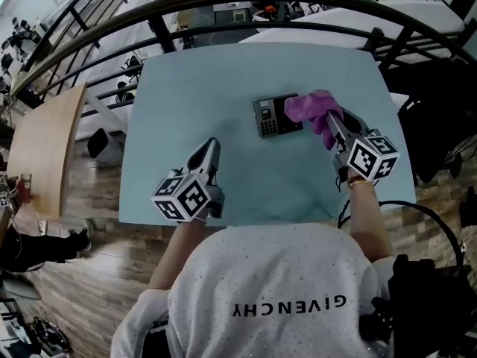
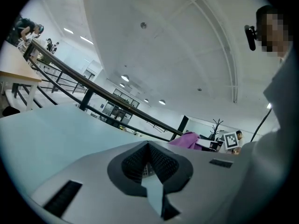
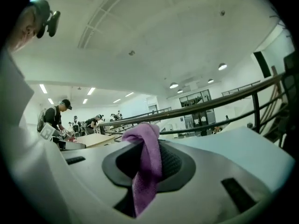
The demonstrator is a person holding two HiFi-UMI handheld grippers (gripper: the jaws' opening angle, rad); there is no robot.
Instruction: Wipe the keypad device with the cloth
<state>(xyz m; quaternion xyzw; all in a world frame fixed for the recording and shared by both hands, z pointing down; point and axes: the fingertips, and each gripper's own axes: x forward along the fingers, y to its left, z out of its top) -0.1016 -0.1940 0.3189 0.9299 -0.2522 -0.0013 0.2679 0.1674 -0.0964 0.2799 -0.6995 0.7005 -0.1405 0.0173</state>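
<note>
The keypad device (image 1: 270, 116), dark grey with a screen and buttons, lies on the pale blue table (image 1: 223, 95) right of centre. A purple cloth (image 1: 313, 109) covers its right end. My right gripper (image 1: 332, 122) is shut on the cloth, which hangs between its jaws in the right gripper view as a purple strip (image 3: 145, 167). My left gripper (image 1: 212, 149) sits low near the table's front left, away from the device, jaws closed with nothing in them (image 2: 150, 164). The cloth (image 2: 186, 140) shows small and far off in the left gripper view.
A dark metal railing (image 1: 223, 10) curves round the far side of the table. A wooden table (image 1: 45, 140) stands to the left. A black bag (image 1: 428, 304) and cable lie by the person's right side. People stand at distant tables (image 3: 56, 118).
</note>
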